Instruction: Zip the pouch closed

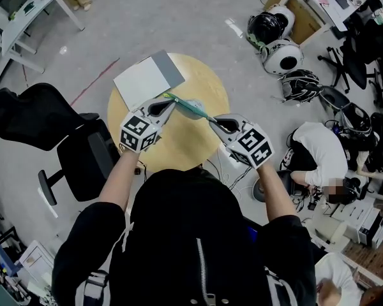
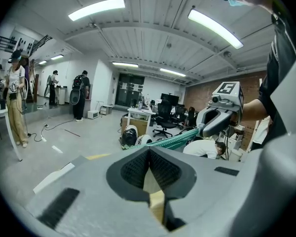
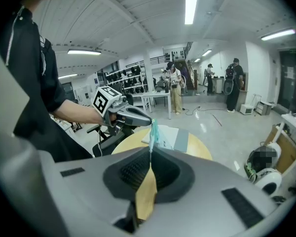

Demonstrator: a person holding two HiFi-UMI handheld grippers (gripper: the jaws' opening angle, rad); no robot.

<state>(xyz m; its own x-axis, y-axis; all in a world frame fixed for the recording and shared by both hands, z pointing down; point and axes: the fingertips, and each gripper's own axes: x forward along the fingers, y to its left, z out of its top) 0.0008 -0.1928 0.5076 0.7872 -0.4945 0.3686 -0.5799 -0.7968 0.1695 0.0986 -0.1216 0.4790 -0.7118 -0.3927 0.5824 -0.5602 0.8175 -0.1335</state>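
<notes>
- Two claws hold one teal pouch in the air, above the round counter.
- The left claw is closed tight on the left end of the pouch. Whether it pinches the zip slider itself, I cannot tell.
- The right claw is closed too, and it pinches the other end.
- The long axis of the pouch runs straight from one claw to the other. So I judge the zip pull must travel along this line while the right claw holds the cloth tight.
</notes>
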